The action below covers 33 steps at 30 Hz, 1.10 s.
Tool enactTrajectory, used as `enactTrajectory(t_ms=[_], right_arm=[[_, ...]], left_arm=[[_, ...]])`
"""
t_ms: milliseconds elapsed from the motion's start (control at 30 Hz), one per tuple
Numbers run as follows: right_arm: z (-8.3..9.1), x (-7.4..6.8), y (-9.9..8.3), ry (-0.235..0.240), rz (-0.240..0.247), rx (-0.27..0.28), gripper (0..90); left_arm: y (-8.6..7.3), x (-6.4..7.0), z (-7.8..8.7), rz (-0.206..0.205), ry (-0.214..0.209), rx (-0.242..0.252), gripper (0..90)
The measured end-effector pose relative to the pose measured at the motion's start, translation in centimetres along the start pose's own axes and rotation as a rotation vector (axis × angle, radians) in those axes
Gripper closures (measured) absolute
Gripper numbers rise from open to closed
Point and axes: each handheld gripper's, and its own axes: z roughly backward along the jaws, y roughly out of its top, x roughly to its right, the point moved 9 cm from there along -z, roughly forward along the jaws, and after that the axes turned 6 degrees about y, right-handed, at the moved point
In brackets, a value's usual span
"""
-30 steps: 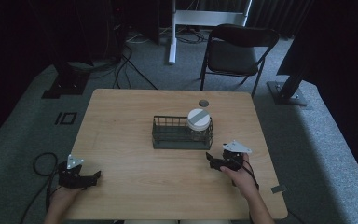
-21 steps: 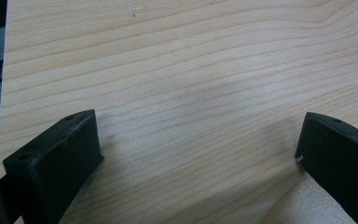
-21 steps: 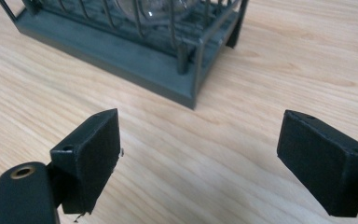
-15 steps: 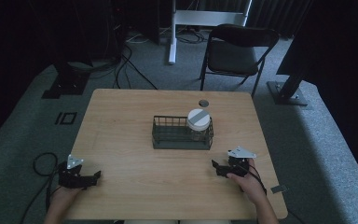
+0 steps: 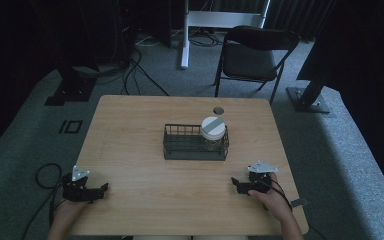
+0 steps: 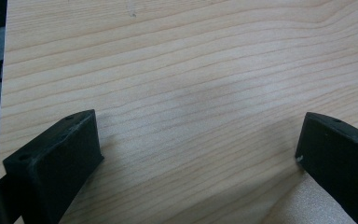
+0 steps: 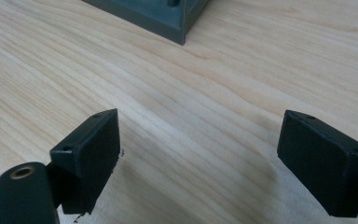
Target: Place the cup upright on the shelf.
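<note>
Light wooden surface [image 5: 140, 130], one person at the near edge, a claw in each hand.

Task things: a dark wire basket, rectangular, [image 5: 182, 145] sits near the middle of the surface, its long axis running left to right. In its right end stands a clear glass jar with a white round lid crossed by a grey stripe [image 5: 213, 128], upright, the lid rising above the basket rim. A small dark round disc [image 5: 218, 110] lies on the surface just beyond the basket, toward the far edge.

Right claw [image 5: 240, 185]: at the near right of the surface, jaws spread wide, holding nothing. In the right gripper view bare wood lies between its jaws [image 7: 198, 154], and a near corner of the basket [image 7: 168, 18] shows at the top, ahead and a little left of the jaw line.

Left claw [image 5: 100, 189]: near left corner, jaws spread wide and empty; in the left gripper view it [image 6: 198, 154] has plain wood grain ahead.

Key relation: the jar lies farther in and slightly left of the right claw, near but apart from it. The left claw is well apart from the basket, with the basket's empty left part between it and the jar. The right hand [image 5: 275, 200] is clearly the nearer one.

Judgement: the jar looks seated in the basket and both claws sit back near the edge, so any next reach for the jar falls to the right claw, going forward and up over the basket's near wall.
</note>
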Motion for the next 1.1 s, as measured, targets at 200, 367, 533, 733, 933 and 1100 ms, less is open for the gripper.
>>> enactTrajectory(t_ms=[200, 367, 533, 733, 933, 1100], right_arm=[[0.3, 0.1, -0.4, 0.015, 0.017, -0.013, 12.9], [0.3, -0.3, -0.9, 0.056, 0.034, -0.041, 12.9], [0.2, -0.6, -1.2, 0.067, 0.054, -0.066, 11.8], [0.3, -0.6, -1.3, 0.069, 0.053, -0.068, 11.4], [0.3, -0.6, -1.3, 0.07, 0.053, -0.068, 11.4], [0.3, -0.6, -1.3, 0.069, 0.053, -0.068, 11.4]], left_arm=[[0.0, 0.0, 0.0, 0.001, 0.0, 0.0, 0.1], [0.0, 0.0, 0.0, 0.0, 0.0, 0.0, 0.1], [0.0, 0.0, 0.0, 0.0, 0.0, 0.0, 0.1], [0.0, 0.0, 0.0, 0.0, 0.0, 0.0, 0.1], [0.0, 0.0, 0.0, 0.0, 0.0, 0.0, 0.1], [0.0, 0.0, 0.0, 0.0, 0.0, 0.0, 0.1]])
